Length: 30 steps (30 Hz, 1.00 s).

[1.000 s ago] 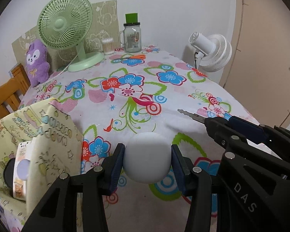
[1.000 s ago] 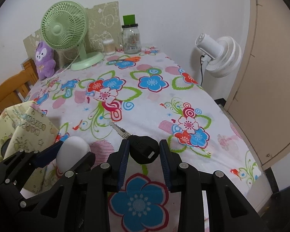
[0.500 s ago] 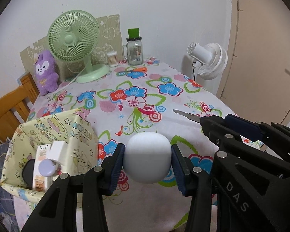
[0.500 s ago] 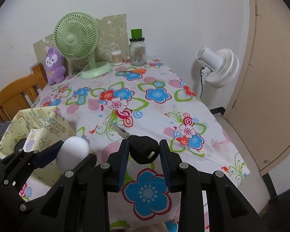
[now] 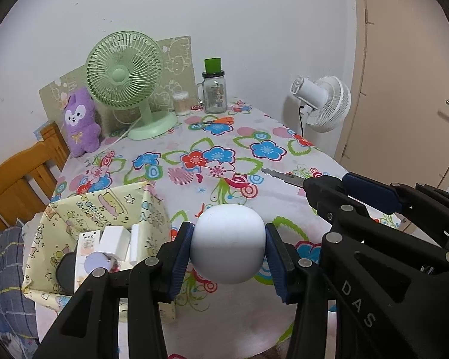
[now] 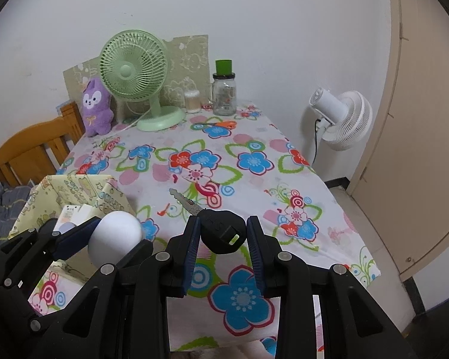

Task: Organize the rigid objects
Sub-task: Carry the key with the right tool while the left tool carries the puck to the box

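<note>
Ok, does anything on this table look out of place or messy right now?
Only the orange-handled scissors stand out: they lie loose on the floral tablecloth in front of the glass jar, not in the yellow fabric bin. Nothing looks spilled, tipped or broken.

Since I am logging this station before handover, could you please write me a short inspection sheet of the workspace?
Surface: table under flowered cloth.
Job's things: round white plastic object in left hand-held gripper; black-headed metal key in right hand-held gripper; pale yellow printed fabric bin holds small boxes.
Clutter: green desk fan, purple plush toy, glass jar with green lid, orange-handled scissors, cotton-swab tub.
Grippers: both shut on their loads.
Cables: white fan cord; black cord.
Surroundings: white floor fan, wooden chair, beige door.
</note>
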Available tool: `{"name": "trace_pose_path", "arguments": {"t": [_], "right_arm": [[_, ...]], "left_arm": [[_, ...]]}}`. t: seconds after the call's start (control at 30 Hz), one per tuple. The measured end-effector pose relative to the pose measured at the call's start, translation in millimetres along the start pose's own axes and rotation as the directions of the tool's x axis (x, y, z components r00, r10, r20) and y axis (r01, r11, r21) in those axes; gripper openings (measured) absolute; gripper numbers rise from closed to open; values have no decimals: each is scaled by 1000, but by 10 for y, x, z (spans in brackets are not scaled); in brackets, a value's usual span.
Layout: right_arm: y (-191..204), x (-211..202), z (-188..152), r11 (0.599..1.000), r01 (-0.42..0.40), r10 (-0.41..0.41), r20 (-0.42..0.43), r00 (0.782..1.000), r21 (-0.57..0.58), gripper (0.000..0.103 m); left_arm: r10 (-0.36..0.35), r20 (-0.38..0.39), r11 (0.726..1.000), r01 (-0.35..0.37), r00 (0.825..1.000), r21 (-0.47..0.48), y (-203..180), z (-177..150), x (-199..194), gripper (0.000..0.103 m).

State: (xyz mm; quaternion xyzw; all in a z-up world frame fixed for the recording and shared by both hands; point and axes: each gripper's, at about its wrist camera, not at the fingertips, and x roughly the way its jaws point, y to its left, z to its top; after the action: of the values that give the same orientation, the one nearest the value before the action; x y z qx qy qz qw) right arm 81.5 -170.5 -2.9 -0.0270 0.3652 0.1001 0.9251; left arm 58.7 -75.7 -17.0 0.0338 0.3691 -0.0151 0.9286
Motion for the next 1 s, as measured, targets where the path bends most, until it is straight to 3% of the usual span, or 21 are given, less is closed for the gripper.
{"name": "trace_pose_path", "arguments": {"t": [1.0], "right_arm": [[750, 84, 174, 993, -86, 85, -8, 996, -85, 35]], "left_arm": [[60, 10, 997, -59, 998, -53, 720, -35, -82, 49]]}}
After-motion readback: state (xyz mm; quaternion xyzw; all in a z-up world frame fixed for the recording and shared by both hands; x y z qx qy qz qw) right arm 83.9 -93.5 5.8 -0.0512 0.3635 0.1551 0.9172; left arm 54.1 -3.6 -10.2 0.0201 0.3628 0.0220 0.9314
